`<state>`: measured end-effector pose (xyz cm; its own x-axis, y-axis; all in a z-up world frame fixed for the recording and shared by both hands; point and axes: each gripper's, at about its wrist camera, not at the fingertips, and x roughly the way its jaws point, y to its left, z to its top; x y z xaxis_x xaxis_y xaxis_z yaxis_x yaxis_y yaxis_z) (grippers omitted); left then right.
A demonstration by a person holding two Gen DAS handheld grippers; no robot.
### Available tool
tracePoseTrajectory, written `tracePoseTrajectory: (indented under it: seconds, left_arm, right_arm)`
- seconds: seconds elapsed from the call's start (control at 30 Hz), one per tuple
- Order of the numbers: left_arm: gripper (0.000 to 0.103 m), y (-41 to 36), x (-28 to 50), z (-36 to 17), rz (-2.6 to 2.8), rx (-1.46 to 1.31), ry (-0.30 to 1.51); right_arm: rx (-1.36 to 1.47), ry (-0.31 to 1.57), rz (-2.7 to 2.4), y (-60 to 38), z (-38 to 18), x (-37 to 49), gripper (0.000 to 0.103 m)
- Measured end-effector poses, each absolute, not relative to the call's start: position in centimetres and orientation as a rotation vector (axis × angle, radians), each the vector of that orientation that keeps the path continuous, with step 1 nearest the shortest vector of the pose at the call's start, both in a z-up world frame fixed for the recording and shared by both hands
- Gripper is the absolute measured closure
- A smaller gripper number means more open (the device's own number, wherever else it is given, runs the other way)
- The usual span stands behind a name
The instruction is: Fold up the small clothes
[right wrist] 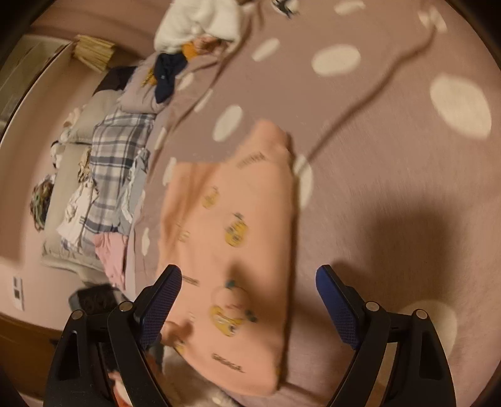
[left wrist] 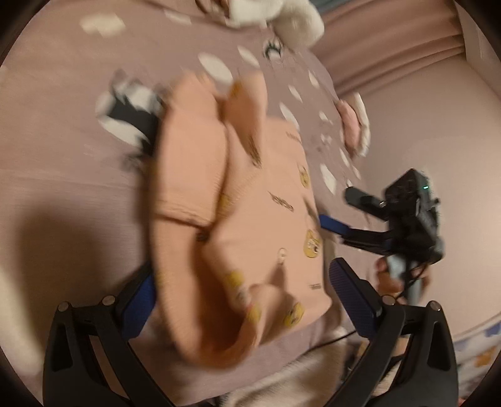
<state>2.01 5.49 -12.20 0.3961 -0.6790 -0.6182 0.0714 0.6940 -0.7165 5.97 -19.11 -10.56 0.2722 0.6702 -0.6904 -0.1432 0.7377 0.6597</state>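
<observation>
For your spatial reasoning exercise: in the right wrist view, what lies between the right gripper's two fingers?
The pink garment lies between the open right gripper fingers on the spotted bedspread; the pads are not pressing it.

Right of the pink garment (right wrist: 231,238) you have open dotted bedspread (right wrist: 391,188); on its left, the heap of plaid clothes (right wrist: 119,162) blocks you.

Under my view lies a mauve bedspread (right wrist: 391,194) with white oval spots. In my right view, upper left, a plaid cloth (right wrist: 117,156) lies on heaped bedding; a dark navy garment (right wrist: 167,73) sits above it, a white plush item (right wrist: 200,22) at top centre. A wall socket (right wrist: 18,292) shows lower left. In my left view, a white plush toy (left wrist: 291,22) occupies top centre.
</observation>
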Motion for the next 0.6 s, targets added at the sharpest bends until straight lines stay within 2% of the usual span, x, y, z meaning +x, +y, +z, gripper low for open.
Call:
tracePoseTrajectory:
  seconds: [0.23,0.3,0.33,0.37,0.43,0.53,0.6]
  left_arm:
    - [0.002,2.9,4.4,-12.6,-0.645,-0.748,1.115]
    - [0.009,2.5,4.7,-12.7,-0.654,-0.757,1.128]
    - [0.02,2.3,4.7,-12.8,-0.62,-0.734,1.138]
    - [0.04,2.4,4.6,-12.8,-0.591,-0.725,1.142]
    - [0.057,2.6,4.5,-12.8,-0.521,-0.704,1.135]
    - [0.07,2.4,4.3,-12.7,-0.465,-0.671,1.13]
    - [0.074,1.6,3.8,-11.4,-0.427,-0.6,1.103]
  right_arm:
    - [0.64,1.217,0.738,-16.4,-13.0,6.2,0.015]
    - [0.663,1.213,0.747,-15.6,-13.2,6.6,0.015]
    - [0.676,1.211,0.749,-15.4,-13.3,6.9,0.019]
    - [0.686,1.208,0.747,-15.4,-13.5,7.0,0.024]
    - [0.681,1.204,0.72,-15.3,-13.7,7.2,0.054]
    - [0.612,1.175,0.662,-15.0,-13.7,6.6,0.072]
    - [0.568,1.14,0.642,-14.8,-13.1,6.0,0.077]
